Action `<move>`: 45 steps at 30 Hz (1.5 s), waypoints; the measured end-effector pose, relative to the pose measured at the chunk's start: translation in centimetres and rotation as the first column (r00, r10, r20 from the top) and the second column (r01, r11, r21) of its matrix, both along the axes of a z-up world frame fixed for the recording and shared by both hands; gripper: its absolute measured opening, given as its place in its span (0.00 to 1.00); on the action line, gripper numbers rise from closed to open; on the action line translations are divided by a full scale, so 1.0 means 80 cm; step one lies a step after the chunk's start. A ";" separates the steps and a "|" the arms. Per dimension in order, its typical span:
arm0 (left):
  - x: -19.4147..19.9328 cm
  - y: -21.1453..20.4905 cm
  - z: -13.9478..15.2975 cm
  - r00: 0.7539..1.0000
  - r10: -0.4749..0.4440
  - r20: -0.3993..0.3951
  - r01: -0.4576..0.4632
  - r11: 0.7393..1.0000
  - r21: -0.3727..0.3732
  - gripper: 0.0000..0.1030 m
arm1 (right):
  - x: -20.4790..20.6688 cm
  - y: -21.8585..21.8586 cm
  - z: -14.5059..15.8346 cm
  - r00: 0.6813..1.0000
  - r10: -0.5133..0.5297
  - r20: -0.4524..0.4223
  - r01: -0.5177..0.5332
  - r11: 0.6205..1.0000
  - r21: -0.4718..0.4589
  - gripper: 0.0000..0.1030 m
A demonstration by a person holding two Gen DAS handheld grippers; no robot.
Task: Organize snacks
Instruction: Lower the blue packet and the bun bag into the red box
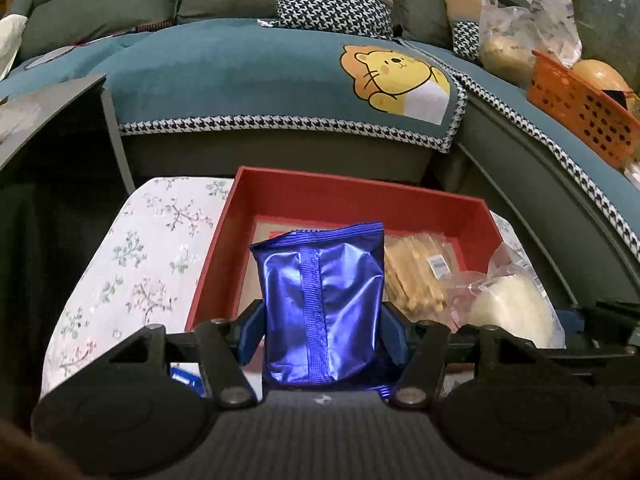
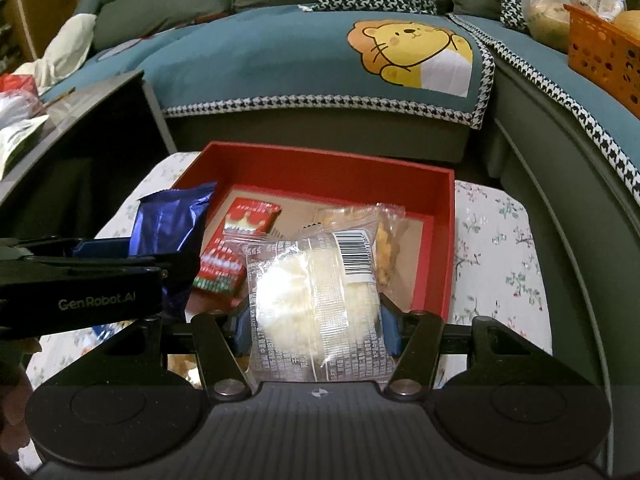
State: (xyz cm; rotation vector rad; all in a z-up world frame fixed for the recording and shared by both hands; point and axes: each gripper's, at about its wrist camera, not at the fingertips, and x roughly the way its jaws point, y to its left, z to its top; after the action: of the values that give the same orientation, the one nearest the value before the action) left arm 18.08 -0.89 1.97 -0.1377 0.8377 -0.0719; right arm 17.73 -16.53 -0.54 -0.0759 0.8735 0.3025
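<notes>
My left gripper point(image 1: 322, 330) is shut on a shiny blue foil snack bag point(image 1: 322, 304), held upright over the near edge of the red box point(image 1: 348, 186). The same blue foil snack bag point(image 2: 168, 228) shows in the right wrist view at left, above the box's near-left corner, with the left gripper point(image 2: 120, 254) around it. My right gripper point(image 2: 314, 326) is shut on a clear packet with a pale round pastry point(image 2: 316, 300), also over the red box point(image 2: 320, 160). Inside the box lie a red snack pack point(image 2: 236, 248) and a clear bag of golden biscuits point(image 1: 416, 276).
The box sits on a stool with a floral cloth point(image 1: 136, 264). Behind it runs a sofa with a teal lion-print cover point(image 1: 280, 76). An orange basket point(image 1: 580, 116) and a plastic bag point(image 1: 520, 28) rest on the sofa at right. A dark side table point(image 2: 80, 112) stands at left.
</notes>
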 end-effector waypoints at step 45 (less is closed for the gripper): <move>0.088 -0.010 -0.071 0.993 0.034 -0.114 -0.024 0.996 0.084 0.89 | 0.098 0.008 -0.056 0.998 -0.051 -0.039 0.049 0.998 -0.043 0.66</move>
State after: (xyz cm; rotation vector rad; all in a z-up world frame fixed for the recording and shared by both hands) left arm 25.11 -1.70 -3.74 -0.0768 0.9524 -0.0021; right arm 25.56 -15.87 -5.02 -0.0875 0.9201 0.2393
